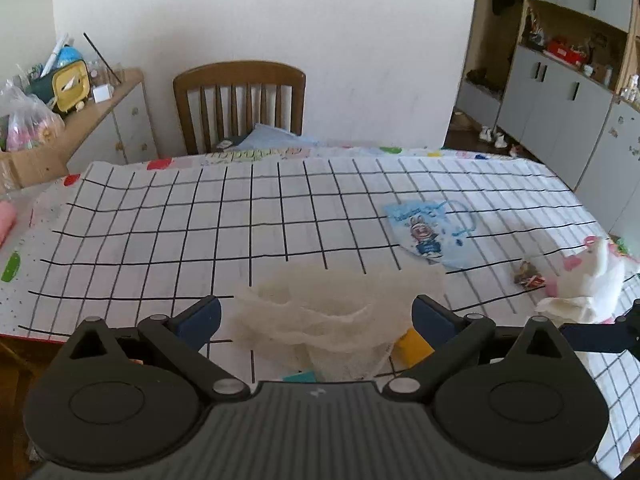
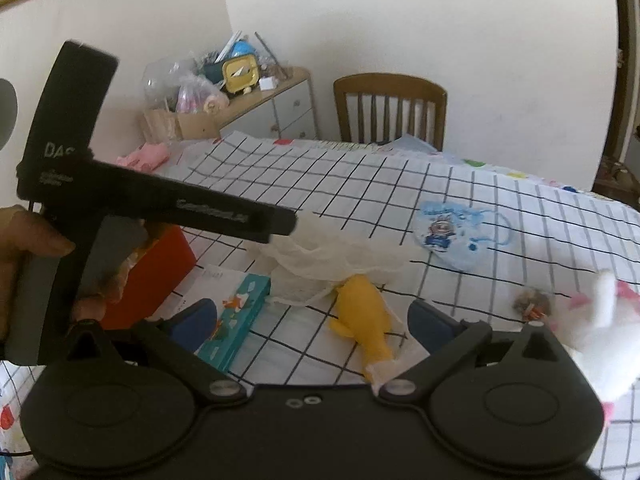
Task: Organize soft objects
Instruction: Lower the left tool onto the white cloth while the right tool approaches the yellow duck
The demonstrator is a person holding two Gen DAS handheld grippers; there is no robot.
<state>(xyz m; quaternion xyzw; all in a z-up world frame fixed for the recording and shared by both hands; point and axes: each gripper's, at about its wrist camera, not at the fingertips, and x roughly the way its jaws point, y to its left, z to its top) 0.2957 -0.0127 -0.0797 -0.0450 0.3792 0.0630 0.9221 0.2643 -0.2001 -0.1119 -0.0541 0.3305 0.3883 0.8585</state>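
A crumpled white gauze cloth [image 1: 336,308] lies on the checked tablecloth [image 1: 200,220] between the open fingers of my left gripper [image 1: 316,320]; it also shows in the right wrist view [image 2: 328,256]. A yellow soft toy [image 2: 366,320] lies beside it, and peeks out in the left wrist view [image 1: 412,344]. My right gripper [image 2: 312,326] is open and empty above the yellow toy. A blue child's face mask [image 1: 428,232] [image 2: 452,236] lies farther right. A white and pink plush [image 1: 592,284] [image 2: 600,320] sits at the right edge.
A red box [image 2: 152,276] and a teal packet [image 2: 236,320] lie at the left near the left gripper body [image 2: 160,204]. A small wrapped item [image 1: 528,274] sits by the plush. A wooden chair [image 1: 240,100] stands behind the table. A cluttered sideboard [image 1: 80,120] is at far left.
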